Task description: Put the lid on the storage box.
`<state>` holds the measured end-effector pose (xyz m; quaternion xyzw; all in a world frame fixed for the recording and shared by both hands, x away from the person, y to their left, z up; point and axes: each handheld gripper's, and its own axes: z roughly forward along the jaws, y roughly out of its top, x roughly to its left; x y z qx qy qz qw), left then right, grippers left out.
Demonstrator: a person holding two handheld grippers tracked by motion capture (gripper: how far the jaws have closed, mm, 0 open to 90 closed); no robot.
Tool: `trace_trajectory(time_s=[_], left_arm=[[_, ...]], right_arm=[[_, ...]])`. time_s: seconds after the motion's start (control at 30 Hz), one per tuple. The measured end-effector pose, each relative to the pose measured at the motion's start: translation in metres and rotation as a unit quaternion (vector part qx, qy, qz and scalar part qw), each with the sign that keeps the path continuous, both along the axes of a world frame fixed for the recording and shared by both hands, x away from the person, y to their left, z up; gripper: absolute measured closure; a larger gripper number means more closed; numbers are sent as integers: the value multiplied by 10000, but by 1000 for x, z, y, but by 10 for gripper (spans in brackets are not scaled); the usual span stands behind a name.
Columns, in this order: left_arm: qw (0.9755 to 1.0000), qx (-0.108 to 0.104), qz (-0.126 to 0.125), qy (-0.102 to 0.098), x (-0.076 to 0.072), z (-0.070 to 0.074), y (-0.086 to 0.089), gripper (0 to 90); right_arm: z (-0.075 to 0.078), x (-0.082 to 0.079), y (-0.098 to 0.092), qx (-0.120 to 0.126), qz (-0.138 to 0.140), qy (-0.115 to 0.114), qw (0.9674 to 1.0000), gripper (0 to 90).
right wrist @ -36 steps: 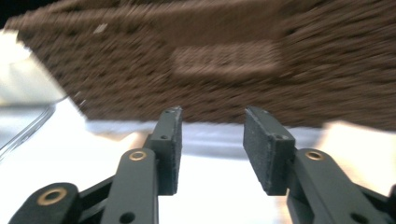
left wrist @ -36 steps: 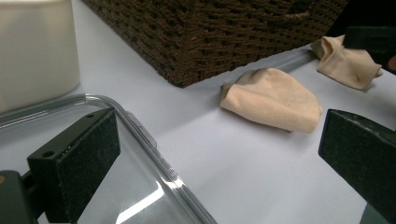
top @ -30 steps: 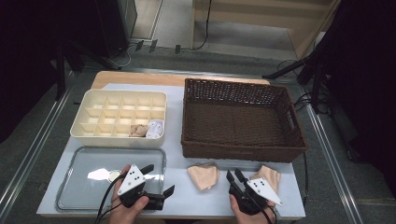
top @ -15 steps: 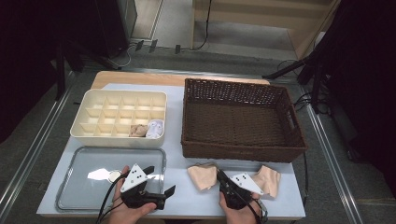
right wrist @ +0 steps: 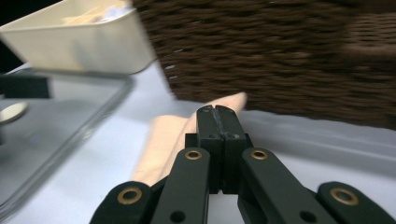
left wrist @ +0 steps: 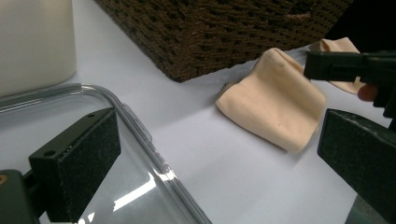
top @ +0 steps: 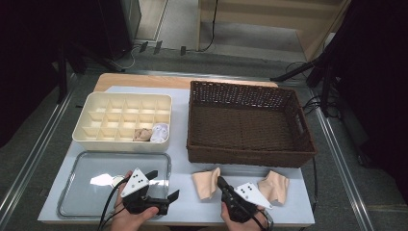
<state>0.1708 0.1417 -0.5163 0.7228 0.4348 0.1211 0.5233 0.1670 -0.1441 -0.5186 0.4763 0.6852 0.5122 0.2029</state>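
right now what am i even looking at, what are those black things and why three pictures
A person sits at a table, each hand holding a black two-jaw gripper tool. The high view looks down from above; the other two come from cameras riding on the grippers. The left gripper is open over a clear tray; the right gripper is shut, empty, its tip at a beige cloth piece. A second cloth piece lies to its right. Behind stand a wicker basket and a cream divided box.

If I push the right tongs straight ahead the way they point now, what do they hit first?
Most likely the nearer beige cloth, lying just past the shut right tongs. Beyond it stands the wicker basket wall. Whether the tips already touch the cloth is unclear.
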Motion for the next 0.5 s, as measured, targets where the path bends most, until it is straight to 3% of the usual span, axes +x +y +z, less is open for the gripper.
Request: trace_trajectory(time_s=[0.17,0.3,0.4,0.5], left_arm=[[10000,-59,-54,12,-1,0,-1,69],[9999,-116,-50,38,0,-1,0,141],[9999,-95,-38,40,0,-1,1,142],[9999,-119,-12,40,0,-1,2,143]], right_arm=[[-3,-7,19,-24,388,-76,9992,900],[-11,-8,32,-161,627,24,9979,891],[-12,-9,29,-9,551,-108,9984,743],[-7,-8,15,140,154,-262,9994,600]])
